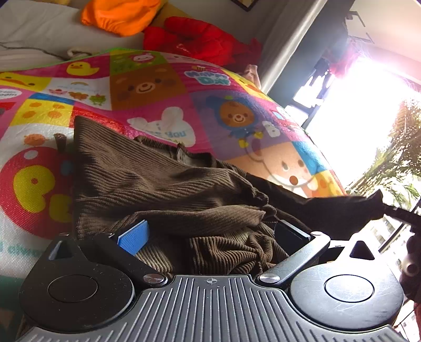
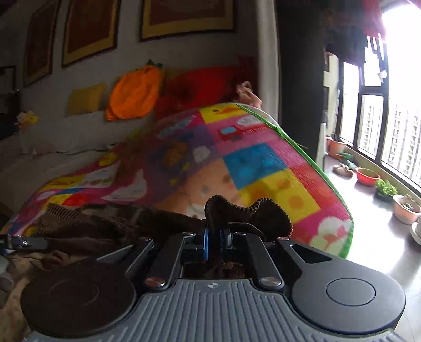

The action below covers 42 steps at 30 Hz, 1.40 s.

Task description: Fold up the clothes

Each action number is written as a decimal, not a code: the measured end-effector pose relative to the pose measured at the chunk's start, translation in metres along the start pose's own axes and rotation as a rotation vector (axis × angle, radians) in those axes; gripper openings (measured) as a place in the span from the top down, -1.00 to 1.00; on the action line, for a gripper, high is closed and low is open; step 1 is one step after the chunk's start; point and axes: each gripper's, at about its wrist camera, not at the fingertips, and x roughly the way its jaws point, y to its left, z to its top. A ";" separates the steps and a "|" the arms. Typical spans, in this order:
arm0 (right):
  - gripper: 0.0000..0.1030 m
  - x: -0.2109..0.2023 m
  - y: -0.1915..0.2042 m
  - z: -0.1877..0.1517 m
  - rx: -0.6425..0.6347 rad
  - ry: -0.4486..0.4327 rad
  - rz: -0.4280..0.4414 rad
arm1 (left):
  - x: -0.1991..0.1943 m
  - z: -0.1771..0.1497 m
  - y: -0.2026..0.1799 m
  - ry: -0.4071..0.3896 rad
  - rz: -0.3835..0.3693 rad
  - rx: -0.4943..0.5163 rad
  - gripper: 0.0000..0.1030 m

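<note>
Barely any folding is done, I reckon. The brown corduroy garment [image 1: 158,181] lies rumpled on the cartoon mat [image 1: 236,86]. My right gripper [image 2: 213,238] is clamped on one corner; the left gripper [image 1: 210,231] looks spread wide, cloth bunched between its fingers, probably loose.

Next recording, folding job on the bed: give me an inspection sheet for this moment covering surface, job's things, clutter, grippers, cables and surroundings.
Surface: colourful cartoon-patchwork play mat spread over a bed.
Job's things: brown ribbed knit garment, crumpled on the mat.
Clutter: orange pumpkin-shaped cushion, red plush toy.
Grippers: left gripper open, garment bunched between its fingers; right gripper shut on a garment fold.
Cables: thin dark cord on the white bedding.
Surroundings: framed pictures, window, potted plants.
</note>
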 end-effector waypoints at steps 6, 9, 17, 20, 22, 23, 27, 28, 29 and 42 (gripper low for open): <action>0.85 0.012 0.090 0.034 -0.107 -0.054 0.281 | -0.006 0.002 0.005 -0.008 -0.052 -0.037 -1.00; 0.72 0.017 0.107 0.037 -0.115 -0.068 0.352 | -0.016 0.004 0.001 0.022 -0.111 -0.054 -1.00; -0.06 0.018 0.075 0.021 -0.014 -0.115 0.343 | -0.017 0.000 -0.014 0.120 -0.230 -0.230 -1.00; -0.10 0.022 0.048 0.000 0.048 -0.110 0.285 | 0.001 0.002 -0.020 0.134 -0.119 -0.248 -1.00; -0.10 0.027 0.032 -0.016 0.100 -0.096 0.255 | 0.012 0.004 -0.024 0.137 -0.054 -0.243 -0.91; -0.10 0.029 0.026 -0.024 0.124 -0.091 0.245 | 0.016 0.005 -0.029 0.135 -0.023 -0.219 -0.56; -0.11 0.038 0.012 -0.054 0.178 -0.052 0.225 | 0.028 0.019 -0.062 0.113 0.100 -0.022 0.26; -0.11 0.040 0.010 -0.060 0.186 -0.042 0.226 | 0.030 0.026 -0.074 0.107 0.096 0.033 0.49; -0.11 0.042 0.008 -0.065 0.193 -0.034 0.227 | 0.030 0.036 -0.088 0.086 0.090 0.100 0.56; -0.44 0.051 0.011 -0.083 0.180 -0.046 0.242 | 0.012 0.077 -0.067 -0.184 0.374 0.388 0.55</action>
